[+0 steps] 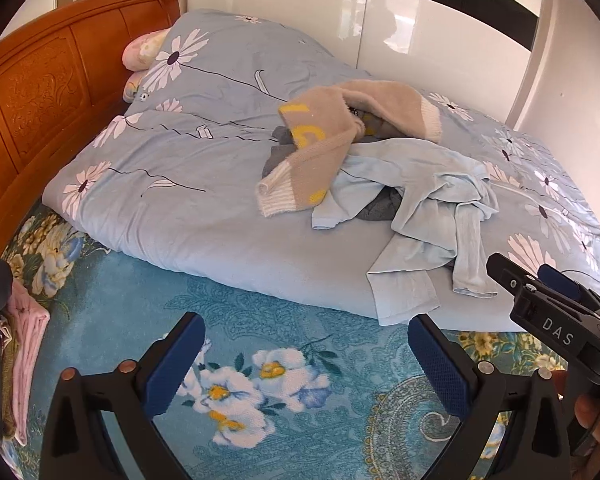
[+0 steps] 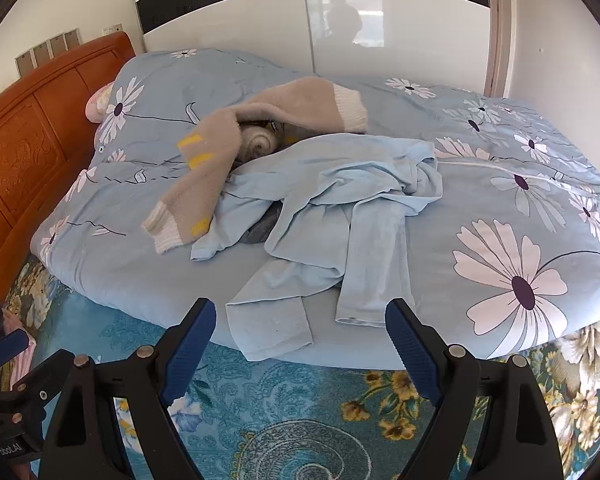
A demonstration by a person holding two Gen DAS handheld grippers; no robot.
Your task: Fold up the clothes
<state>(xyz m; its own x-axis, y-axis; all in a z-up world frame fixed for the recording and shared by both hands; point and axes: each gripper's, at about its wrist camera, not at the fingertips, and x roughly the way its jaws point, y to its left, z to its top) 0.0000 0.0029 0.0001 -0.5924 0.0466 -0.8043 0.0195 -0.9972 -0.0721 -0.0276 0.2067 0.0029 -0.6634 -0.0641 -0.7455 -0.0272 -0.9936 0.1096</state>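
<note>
Two tongs, left tongs [image 1: 300, 364] and right tongs [image 2: 300, 344], gape wide and empty; crumpled pale-blue cotton garment [image 2: 340, 200] lies mid-frame on the bed's floral quilt [image 2: 500, 240], beside a beige fuzzy sweater [image 2: 220, 152]. Pinch hems, spread flat.

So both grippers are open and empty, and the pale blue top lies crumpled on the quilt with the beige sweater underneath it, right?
Nearly. The beige sweater is not underneath: its sleeve drapes over the pale blue top, as the right wrist view shows. The rest holds: both the left gripper and the right gripper are open and empty, and the blue top lies crumpled on the quilt.
</note>
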